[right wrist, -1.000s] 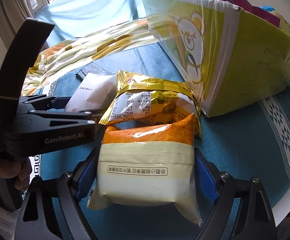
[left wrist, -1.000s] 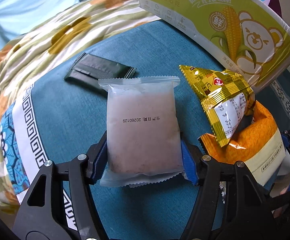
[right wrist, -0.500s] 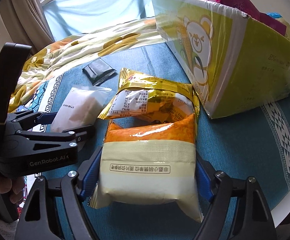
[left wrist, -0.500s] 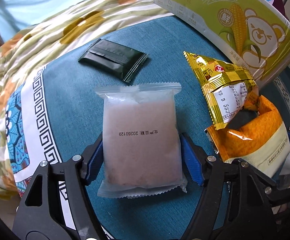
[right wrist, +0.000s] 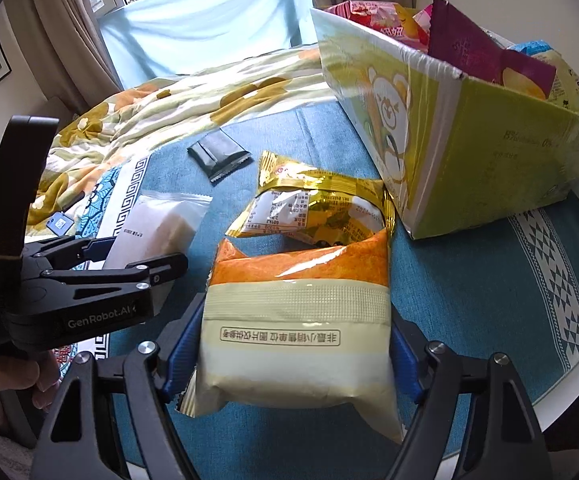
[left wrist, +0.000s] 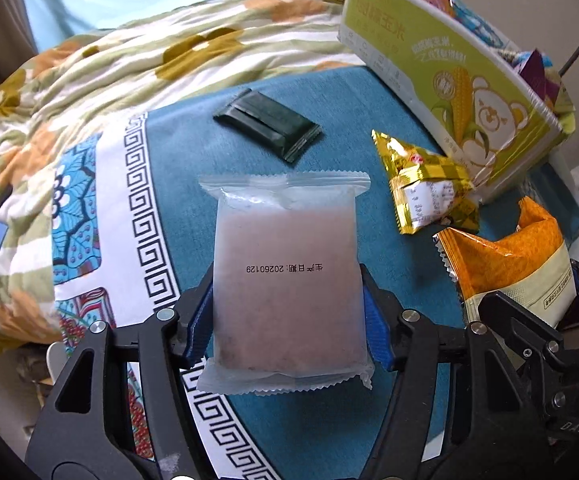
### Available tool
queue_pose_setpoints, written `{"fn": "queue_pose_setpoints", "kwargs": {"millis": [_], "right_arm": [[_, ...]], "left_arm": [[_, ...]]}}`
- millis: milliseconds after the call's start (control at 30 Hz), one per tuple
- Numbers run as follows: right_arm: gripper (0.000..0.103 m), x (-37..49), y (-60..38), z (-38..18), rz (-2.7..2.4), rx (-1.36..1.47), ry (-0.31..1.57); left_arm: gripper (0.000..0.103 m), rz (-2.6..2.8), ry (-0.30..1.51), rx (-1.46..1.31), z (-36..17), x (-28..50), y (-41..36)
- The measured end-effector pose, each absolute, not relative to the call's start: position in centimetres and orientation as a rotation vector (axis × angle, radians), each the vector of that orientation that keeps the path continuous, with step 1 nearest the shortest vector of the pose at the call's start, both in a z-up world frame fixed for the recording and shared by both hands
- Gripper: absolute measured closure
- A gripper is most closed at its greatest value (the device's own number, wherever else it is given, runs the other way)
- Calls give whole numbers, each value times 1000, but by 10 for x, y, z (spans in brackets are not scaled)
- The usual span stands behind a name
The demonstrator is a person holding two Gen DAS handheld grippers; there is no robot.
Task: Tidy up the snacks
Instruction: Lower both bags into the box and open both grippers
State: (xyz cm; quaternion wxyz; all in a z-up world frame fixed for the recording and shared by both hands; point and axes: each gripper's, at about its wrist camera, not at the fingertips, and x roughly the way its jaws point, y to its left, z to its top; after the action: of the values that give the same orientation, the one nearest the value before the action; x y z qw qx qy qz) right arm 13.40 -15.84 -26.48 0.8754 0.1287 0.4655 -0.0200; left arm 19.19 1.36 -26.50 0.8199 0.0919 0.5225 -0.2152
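My left gripper is shut on a frosted white snack pack and holds it above the blue tablecloth. My right gripper is shut on an orange and cream snack bag, also held off the cloth. A gold snack bag lies on the cloth beyond it, beside the green cardboard box that holds several snack packs. A dark green packet lies further back. The left gripper shows in the right wrist view with the white pack.
A flowered quilt lies bunched at the far left of the table. The box stands at the far right. The white round table edge shows at the right.
Both grippers have risen and pulled back with their packs. The white pack and the orange bag are off the cloth; the gold bag and dark packet stay where they lay.
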Motion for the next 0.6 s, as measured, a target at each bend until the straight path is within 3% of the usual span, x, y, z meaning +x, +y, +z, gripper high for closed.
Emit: {"fn": "queue_pose_setpoints", "kwargs": {"millis": [333, 600], "right_arm": [[28, 121, -199, -147, 16, 280, 821], [28, 133, -279, -85, -10, 249, 710]], "left_arm": [[44, -458, 960, 98, -140, 182, -17], [44, -490, 846, 89, -79, 205, -115]]}}
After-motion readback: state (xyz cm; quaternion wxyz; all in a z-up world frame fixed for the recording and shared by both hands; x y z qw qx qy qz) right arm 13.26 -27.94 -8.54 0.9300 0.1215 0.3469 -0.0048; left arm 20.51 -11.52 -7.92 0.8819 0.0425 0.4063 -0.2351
